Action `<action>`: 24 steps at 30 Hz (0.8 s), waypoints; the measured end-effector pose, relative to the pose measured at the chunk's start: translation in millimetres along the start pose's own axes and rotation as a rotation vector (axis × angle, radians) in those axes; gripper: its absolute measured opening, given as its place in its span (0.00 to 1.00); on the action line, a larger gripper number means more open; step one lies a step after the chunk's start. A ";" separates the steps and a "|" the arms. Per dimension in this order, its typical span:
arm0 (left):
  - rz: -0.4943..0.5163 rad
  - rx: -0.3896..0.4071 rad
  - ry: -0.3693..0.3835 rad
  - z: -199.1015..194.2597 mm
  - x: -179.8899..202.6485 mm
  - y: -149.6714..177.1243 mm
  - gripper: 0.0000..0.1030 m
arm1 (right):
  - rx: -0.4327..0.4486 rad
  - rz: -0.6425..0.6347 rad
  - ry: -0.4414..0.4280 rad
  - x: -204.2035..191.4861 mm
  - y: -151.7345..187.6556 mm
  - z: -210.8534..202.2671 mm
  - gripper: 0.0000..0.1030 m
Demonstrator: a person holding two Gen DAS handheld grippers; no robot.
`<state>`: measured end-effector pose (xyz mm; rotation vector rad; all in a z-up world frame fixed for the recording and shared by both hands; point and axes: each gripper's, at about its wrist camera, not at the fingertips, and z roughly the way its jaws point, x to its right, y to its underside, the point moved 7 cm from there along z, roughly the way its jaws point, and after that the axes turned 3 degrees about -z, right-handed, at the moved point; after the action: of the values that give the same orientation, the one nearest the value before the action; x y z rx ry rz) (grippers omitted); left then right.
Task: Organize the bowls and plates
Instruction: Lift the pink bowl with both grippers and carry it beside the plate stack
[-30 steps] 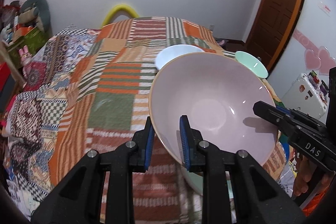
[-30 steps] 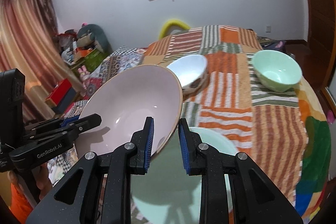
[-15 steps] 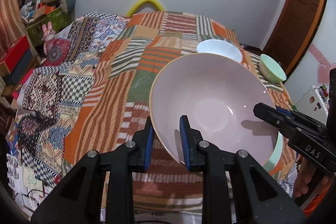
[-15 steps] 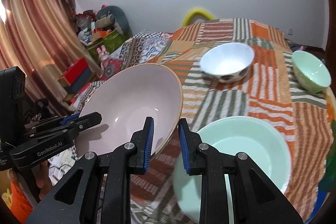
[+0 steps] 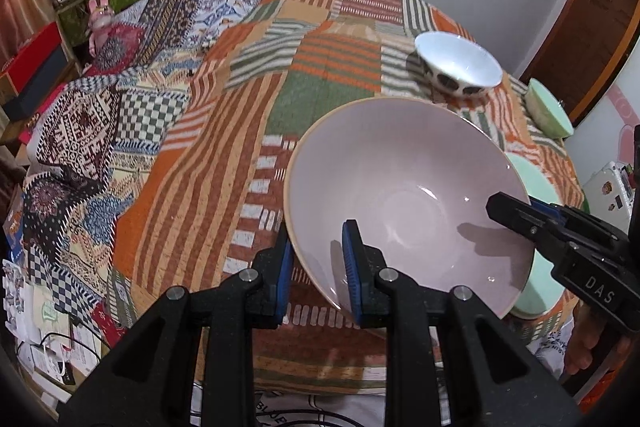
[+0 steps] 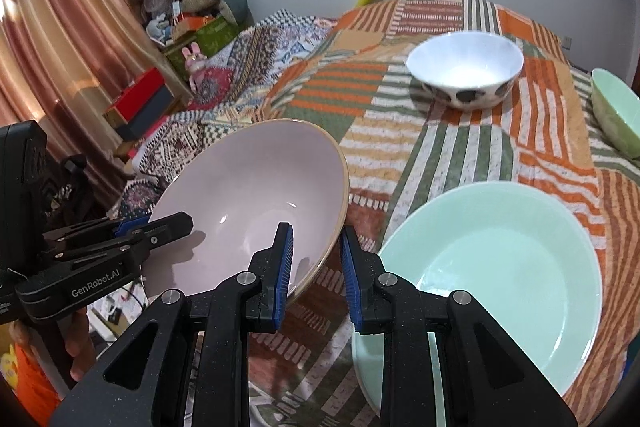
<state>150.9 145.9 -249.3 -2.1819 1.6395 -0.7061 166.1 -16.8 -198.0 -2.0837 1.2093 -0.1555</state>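
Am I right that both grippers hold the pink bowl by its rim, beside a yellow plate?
Nearly. Both grippers grip the pink bowl by its rim, but the plate beside it is pale green, not yellow, as the right wrist view shows.

large bowl [image 5: 404,187]: pale pink, tan rim
plate [image 6: 516,255]: mint green
spotted bowl [image 6: 466,69]: white, dark blotches outside
small bowl [image 6: 616,111]: mint green
quilt [image 5: 248,131]: orange, green, cream striped patchwork

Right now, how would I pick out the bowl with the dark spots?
Look at the patchwork striped cloth over the table. Toward its far side, beyond the big pale green plate, stands a white bowl. It alone has dark blotches on its outside; the small bowl beside it is plain green.
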 end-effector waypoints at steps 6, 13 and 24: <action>-0.013 -0.034 0.000 16.3 -3.1 8.7 0.23 | -0.047 0.001 0.008 3.3 8.1 14.4 0.21; 0.008 -0.030 -0.029 24.2 -2.1 13.2 0.23 | -0.072 -0.012 0.021 5.0 14.1 23.2 0.21; 0.012 -0.042 -0.029 28.6 -4.8 24.1 0.23 | -0.087 -0.051 0.023 2.7 18.2 25.5 0.23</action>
<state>146.7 142.4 -286.6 -2.1987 1.6666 -0.6389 165.6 -11.3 -228.9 -2.1945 1.1967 -0.1533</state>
